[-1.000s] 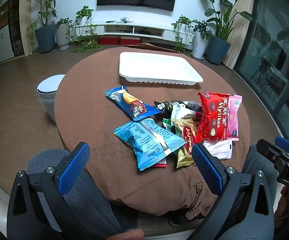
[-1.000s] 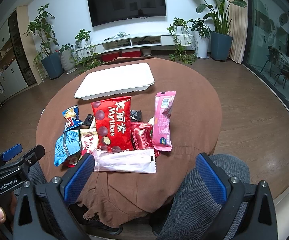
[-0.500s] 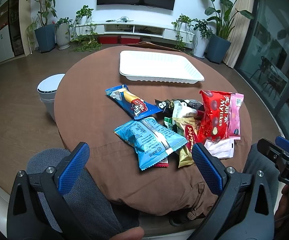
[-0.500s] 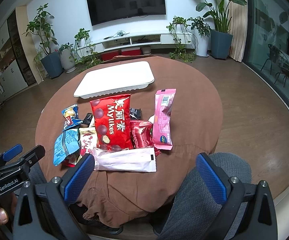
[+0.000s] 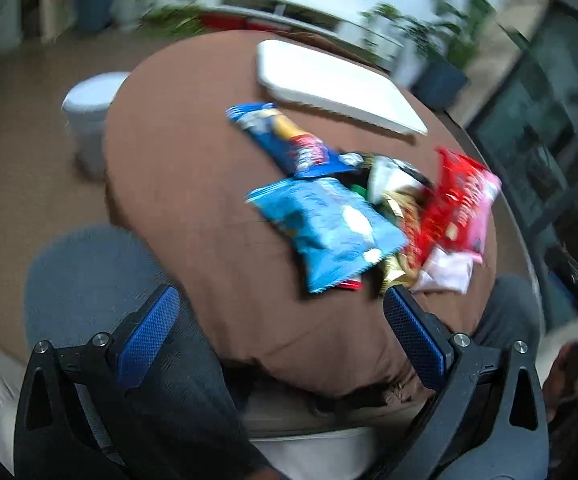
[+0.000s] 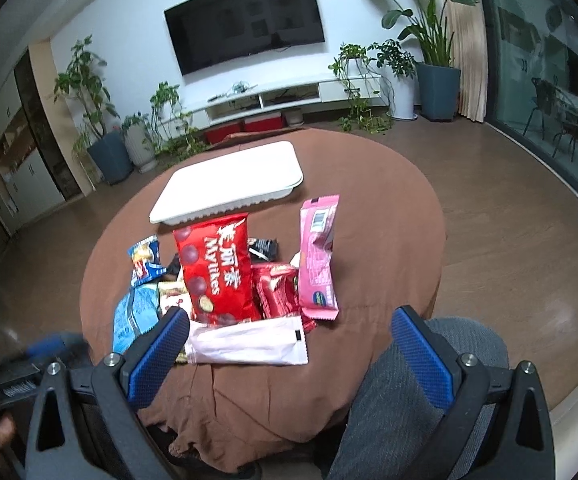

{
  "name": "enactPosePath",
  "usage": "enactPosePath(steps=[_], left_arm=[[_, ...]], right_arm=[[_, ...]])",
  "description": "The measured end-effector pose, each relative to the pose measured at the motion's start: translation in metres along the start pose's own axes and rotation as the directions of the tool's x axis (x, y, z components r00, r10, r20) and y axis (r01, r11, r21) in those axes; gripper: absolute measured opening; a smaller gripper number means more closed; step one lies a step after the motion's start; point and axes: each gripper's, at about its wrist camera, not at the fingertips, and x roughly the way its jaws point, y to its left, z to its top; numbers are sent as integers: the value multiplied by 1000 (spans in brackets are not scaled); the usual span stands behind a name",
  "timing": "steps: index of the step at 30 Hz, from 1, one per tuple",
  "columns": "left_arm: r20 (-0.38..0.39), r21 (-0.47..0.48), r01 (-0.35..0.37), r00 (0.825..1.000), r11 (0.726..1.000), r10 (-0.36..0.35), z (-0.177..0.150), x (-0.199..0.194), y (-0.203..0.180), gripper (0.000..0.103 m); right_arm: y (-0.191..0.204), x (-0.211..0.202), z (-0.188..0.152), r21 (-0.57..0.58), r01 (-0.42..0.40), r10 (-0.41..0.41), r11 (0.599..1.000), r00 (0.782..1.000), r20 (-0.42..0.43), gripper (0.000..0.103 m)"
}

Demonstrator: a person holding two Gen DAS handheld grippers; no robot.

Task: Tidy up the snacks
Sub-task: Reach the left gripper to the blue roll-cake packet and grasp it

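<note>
- We hold the left gripper (image 5: 281, 314) and right gripper (image 6: 289, 326) with jaws spread wide, nothing between them, both at the near edge of the tabletop (image 6: 389, 216).
- Snacks heaped toward that near edge, within our reach: red bag (image 6: 215, 272) printed "Mylikes", pink packet (image 6: 318, 256), white sachet (image 6: 249, 340), light-blue bag (image 5: 329, 228).
- White tray (image 6: 229, 184) at the far edge, bare; probably their destination.

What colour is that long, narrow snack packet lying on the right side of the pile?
Pink, with a small blue and yellow logo near its lower end. The right wrist view shows it best.
</note>
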Motion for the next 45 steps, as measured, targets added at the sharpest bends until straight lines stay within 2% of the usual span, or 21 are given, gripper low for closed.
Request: enactPosePath(steps=[5,7,10,15,22,23,26,29,31,35,41,45], left_arm=[[32,30,-33,999,999,32,39,1,-2,103],[22,44,-46,999,998,45,59,7,-8,103],[-6,75,-88,996,993,89,87,27,-16,103],[-125,129,-167,975,978,183,118,83,-23,102],[-162,168,-180,965,969,207,148,127,-27,102],[-178,171,-181,961,968,211,151,133,-26,101],[-209,173,-167,957,971,201,156,147,-26,82],[-213,151,-158,959,976,188,160,152,-24,82],[-200,114,-125,969,986,146,166,146,-20,82],[-207,-1,-89,974,996,87,175,140,-4,82],[-272,-139,-82,961,987,42,187,155,15,82],[-305,-156,-126,949,980,74,198,165,17,83]], right_arm=[[-7,6,1,11,-17,17,1000,1000,6,97],[-10,11,4,17,-23,23,1000,1000,-9,93],[-12,17,8,12,-19,20,1000,1000,-21,93],[-17,20,17,-3,0,0,1000,1000,-10,93],[-23,34,17,9,-11,11,1000,999,-46,93],[-23,36,17,11,-13,14,1000,999,-51,93],[-24,37,19,10,-16,16,1000,998,-56,93],[-28,39,19,19,-18,19,1000,998,-62,93],[-32,39,19,26,-23,25,999,997,-71,93],[-36,40,20,27,-24,26,999,997,-73,93],[-32,41,21,14,-40,41,999,997,-67,93],[-29,39,20,7,-54,54,999,996,-65,93]])
